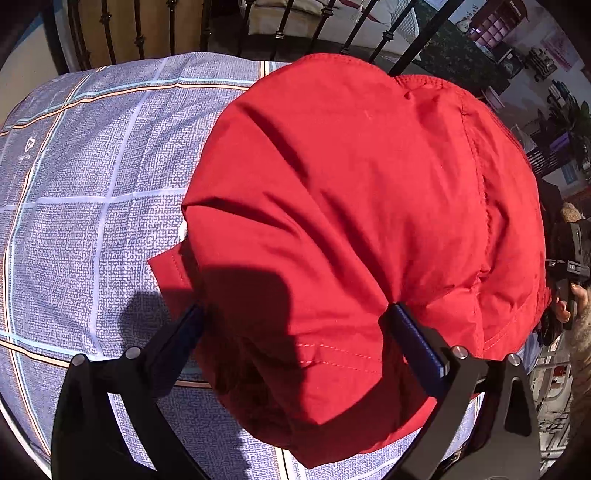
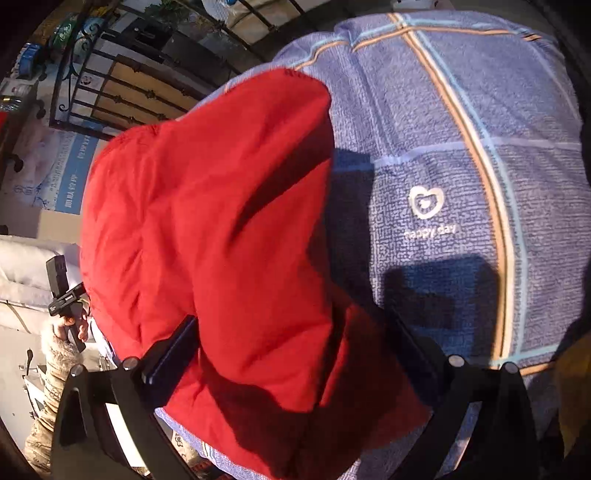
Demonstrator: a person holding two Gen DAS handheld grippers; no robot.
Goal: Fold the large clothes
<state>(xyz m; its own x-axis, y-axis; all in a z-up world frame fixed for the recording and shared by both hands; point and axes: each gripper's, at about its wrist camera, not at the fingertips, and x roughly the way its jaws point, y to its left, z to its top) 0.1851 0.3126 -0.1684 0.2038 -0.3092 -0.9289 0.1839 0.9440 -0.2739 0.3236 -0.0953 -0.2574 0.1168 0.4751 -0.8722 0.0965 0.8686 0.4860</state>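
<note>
A red garment (image 1: 351,192) lies folded in a bulky bundle on a blue checked bedsheet (image 1: 92,184). In the left wrist view my left gripper (image 1: 299,317) is open, its two fingers spread wide and the near end of the bundle bulging between them. One fingertip (image 1: 402,317) presses into the cloth. The right wrist view shows the same red garment (image 2: 221,221) from its other end. There my right gripper (image 2: 291,336) stands open astride the cloth, one finger (image 2: 173,347) lit and the other in shadow.
A black iron bed rail (image 1: 280,26) and a wooden panel (image 1: 155,26) run behind the bed. The sheet (image 2: 461,147) carries a white heart logo (image 2: 424,201). A hand in a fuzzy sleeve (image 2: 55,362) holds the other gripper (image 2: 64,291) at the bed's side. Cluttered shelves (image 1: 535,92) stand beyond.
</note>
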